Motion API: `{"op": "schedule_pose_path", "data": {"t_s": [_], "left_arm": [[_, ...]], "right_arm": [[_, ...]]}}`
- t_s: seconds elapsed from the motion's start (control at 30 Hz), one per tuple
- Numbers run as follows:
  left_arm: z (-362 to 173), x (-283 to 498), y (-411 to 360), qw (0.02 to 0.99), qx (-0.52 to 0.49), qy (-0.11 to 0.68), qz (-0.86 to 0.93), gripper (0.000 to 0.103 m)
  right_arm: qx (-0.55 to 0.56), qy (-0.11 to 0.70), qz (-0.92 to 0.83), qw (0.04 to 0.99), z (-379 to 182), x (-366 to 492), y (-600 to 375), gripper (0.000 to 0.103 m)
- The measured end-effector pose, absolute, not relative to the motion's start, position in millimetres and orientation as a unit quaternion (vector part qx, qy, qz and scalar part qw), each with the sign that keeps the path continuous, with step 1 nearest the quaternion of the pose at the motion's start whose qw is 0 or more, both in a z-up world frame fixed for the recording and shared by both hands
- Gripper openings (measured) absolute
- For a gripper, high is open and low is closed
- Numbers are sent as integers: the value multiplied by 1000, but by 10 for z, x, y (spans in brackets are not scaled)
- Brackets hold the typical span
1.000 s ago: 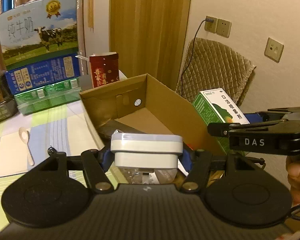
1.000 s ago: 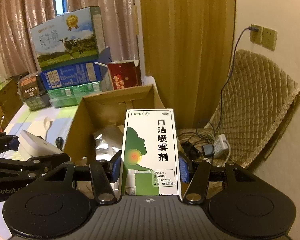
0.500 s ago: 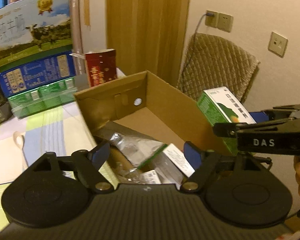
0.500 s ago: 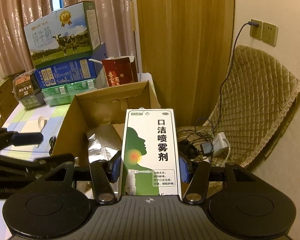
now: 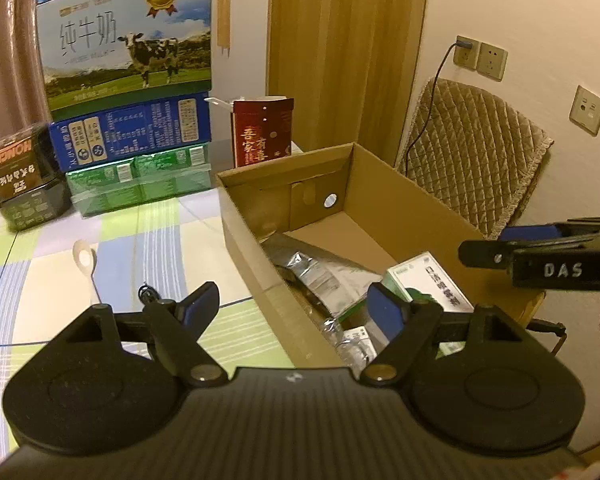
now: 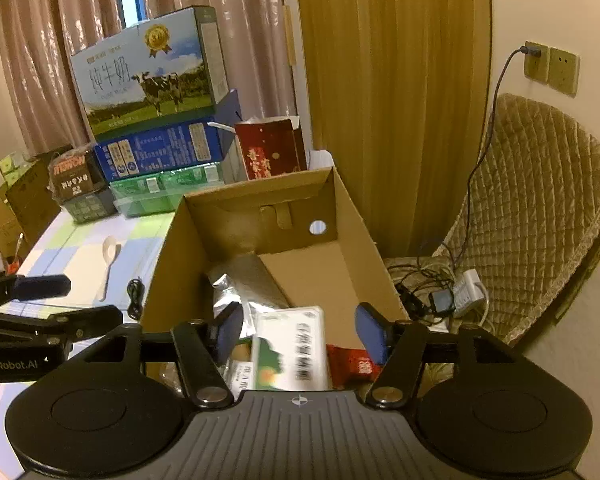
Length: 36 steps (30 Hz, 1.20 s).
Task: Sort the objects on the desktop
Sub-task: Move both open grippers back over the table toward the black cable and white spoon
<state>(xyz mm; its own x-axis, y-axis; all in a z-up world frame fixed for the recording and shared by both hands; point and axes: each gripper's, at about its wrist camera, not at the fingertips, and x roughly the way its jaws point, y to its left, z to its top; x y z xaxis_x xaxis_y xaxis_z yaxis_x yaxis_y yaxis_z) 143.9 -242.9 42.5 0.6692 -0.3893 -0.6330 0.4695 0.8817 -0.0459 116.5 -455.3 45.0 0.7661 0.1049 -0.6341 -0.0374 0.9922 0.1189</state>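
An open cardboard box (image 5: 400,216) (image 6: 260,216) stands on the checked tablecloth. In it lie a silver foil pouch (image 5: 316,268) (image 6: 252,284), a red packet (image 6: 352,364) and a green-and-white spray carton (image 5: 428,284) (image 6: 292,348), blurred in the right wrist view. My right gripper (image 6: 300,328) (image 5: 500,242) hangs over the box's near end. Its jaws are opening, and the carton lies below them, free of the pads. My left gripper (image 5: 294,306) (image 6: 88,300) is open and holds nothing, above the box's left wall.
A white spoon (image 5: 85,264) and a black cable (image 5: 148,294) lie on the cloth left of the box. Stacked milk cartons (image 5: 128,60) and a red bag (image 5: 262,132) stand behind. A quilted chair (image 6: 540,200) with a power strip (image 6: 466,288) is at the right.
The left gripper let go of a white flat case, opened and shifted left. The right gripper's jaws parted and the spray carton dropped from them into the cardboard box.
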Motion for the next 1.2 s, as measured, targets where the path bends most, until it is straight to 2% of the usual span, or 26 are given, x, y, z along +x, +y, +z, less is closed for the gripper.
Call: {"op": "schedule_pose_path", "data": {"t_s": [0.23,0.57,0.8,1.03,1.2], "left_arm": [[395,1372,-2258,913,57,337,-225,78],[471,1221,-1871,921,62,330,-198,82],[446,1165,-1280,927,58,339,-150,85],[405,1164,-645,932,45,347,-97,90],[373,1191,-296,935,37,346,-70,97]], "right_arm": [[43,344,36,937,463,1051,-4503,64],[31,338,59,939,567,918,-4181,75],[18,329,93,940,629,861,-3785,88],[1,326,128,937,607,906,-3303,92],[-8,323,157,933,534,966,-2971,95]]}}
